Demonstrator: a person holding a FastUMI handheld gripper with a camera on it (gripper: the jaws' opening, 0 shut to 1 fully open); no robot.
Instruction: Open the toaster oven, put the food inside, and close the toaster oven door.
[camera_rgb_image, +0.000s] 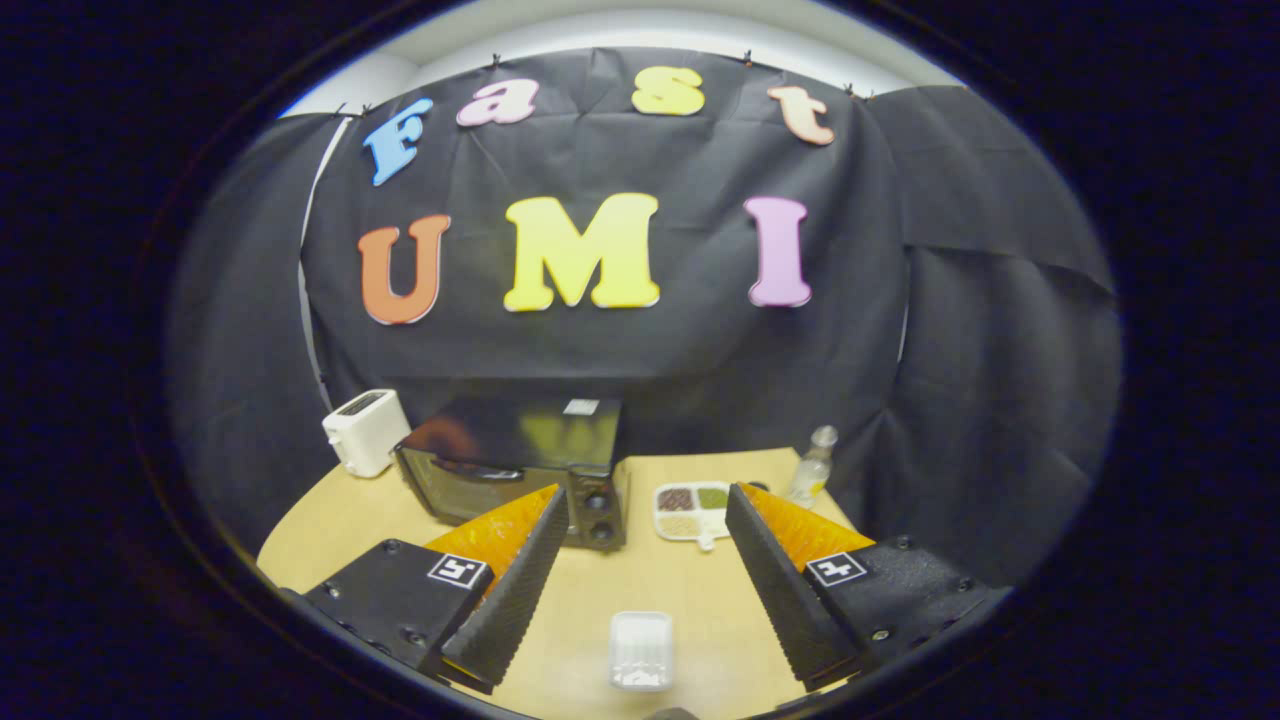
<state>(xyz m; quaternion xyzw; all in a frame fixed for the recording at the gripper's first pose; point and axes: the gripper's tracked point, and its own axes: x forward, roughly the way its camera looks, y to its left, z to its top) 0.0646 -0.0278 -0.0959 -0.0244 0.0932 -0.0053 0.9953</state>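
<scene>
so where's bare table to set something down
Bare wood lies between the open tongs, from the small white tray up to the toaster oven and divided dish. The back is crowded: white toaster, oven, dish, bottle.

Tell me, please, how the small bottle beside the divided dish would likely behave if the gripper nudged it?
The bottle stands upright, tall and narrow, so a push near its top would probably tip it. It looks clear and mostly empty, so likely light and easy to slide on the smooth table. Round-bodied, it may roll once down. The gripper is open, well short of it.
</scene>
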